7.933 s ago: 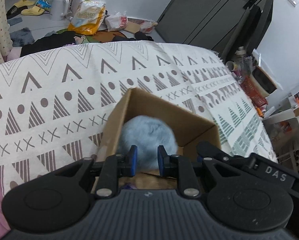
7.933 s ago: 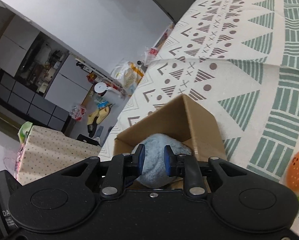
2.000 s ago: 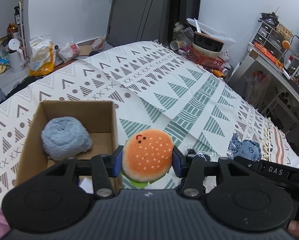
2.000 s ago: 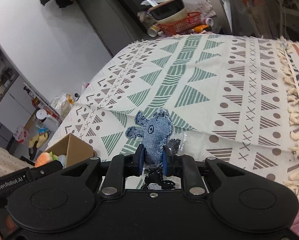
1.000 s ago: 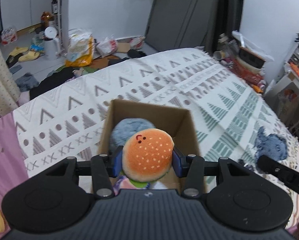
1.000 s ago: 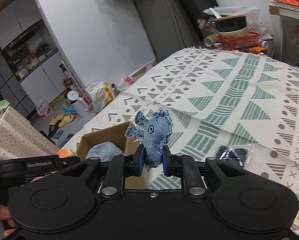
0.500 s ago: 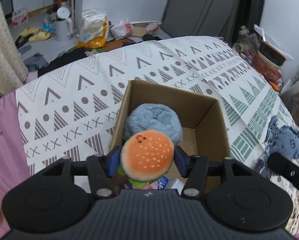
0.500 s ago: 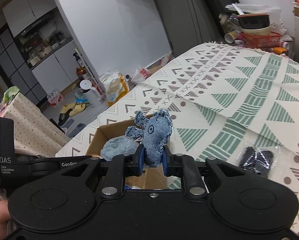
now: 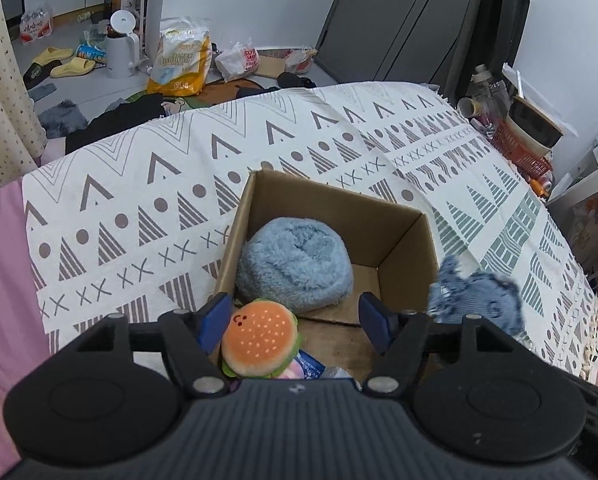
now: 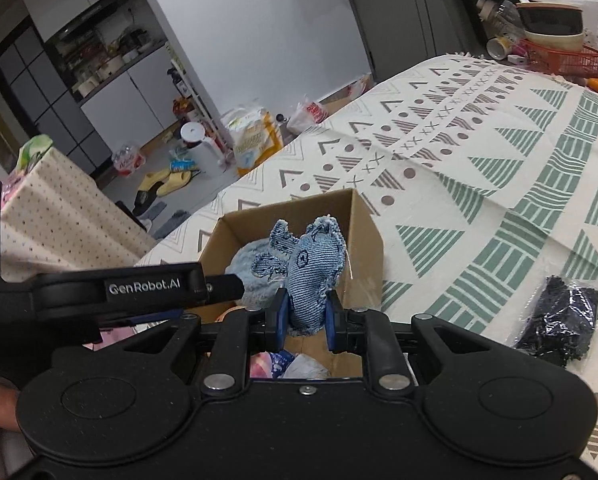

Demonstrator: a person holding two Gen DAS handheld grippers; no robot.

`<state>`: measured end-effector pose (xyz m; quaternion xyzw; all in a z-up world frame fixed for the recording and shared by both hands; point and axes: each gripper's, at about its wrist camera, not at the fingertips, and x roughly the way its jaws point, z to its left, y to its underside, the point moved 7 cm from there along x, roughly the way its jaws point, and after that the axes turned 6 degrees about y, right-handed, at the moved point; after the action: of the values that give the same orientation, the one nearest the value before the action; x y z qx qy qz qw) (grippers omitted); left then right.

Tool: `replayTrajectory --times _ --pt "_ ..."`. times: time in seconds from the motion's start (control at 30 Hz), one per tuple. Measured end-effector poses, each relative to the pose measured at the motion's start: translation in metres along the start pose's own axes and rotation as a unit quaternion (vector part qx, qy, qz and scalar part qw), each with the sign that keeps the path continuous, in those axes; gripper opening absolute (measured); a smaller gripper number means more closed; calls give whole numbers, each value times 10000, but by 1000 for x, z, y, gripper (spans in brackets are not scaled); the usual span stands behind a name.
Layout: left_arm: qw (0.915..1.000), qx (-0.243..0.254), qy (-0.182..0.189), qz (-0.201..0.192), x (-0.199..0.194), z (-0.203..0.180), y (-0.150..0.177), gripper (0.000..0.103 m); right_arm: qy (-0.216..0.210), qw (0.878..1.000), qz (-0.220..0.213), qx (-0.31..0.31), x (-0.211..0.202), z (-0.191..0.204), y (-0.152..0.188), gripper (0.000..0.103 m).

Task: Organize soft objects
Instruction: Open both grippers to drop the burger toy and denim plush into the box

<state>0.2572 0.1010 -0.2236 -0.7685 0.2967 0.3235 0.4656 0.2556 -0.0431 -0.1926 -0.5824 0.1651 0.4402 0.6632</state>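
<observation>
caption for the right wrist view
Right gripper holds a denim toy above a cardboard box on a patterned bedspread.

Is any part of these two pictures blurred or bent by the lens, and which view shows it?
Left wrist view: the denim toy at the right is smeared by motion, while the burger and box are sharp; the wall lines bow. Right wrist view: the denim toy is sharp in the right claw; the cabinets lean.

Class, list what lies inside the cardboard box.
Inside the cardboard box: a fluffy blue ball, a burger plush and some packets. The left gripper hides the box's near end.
</observation>
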Motion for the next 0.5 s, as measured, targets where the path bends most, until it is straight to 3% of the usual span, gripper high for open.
replayTrajectory --times 0.23,0.43,0.5 --pt "9999 82 -43 -146 -2 -2 -2 70 212 9996 -177 34 -8 -10 -6 40" --pt "9993 83 -59 -352 -10 -7 -10 74 431 9976 -240 492 -18 -39 -12 44" --pt "9991 126 -69 -399 -12 -11 -11 78 607 9956 -207 678 -23 -51 -11 51"
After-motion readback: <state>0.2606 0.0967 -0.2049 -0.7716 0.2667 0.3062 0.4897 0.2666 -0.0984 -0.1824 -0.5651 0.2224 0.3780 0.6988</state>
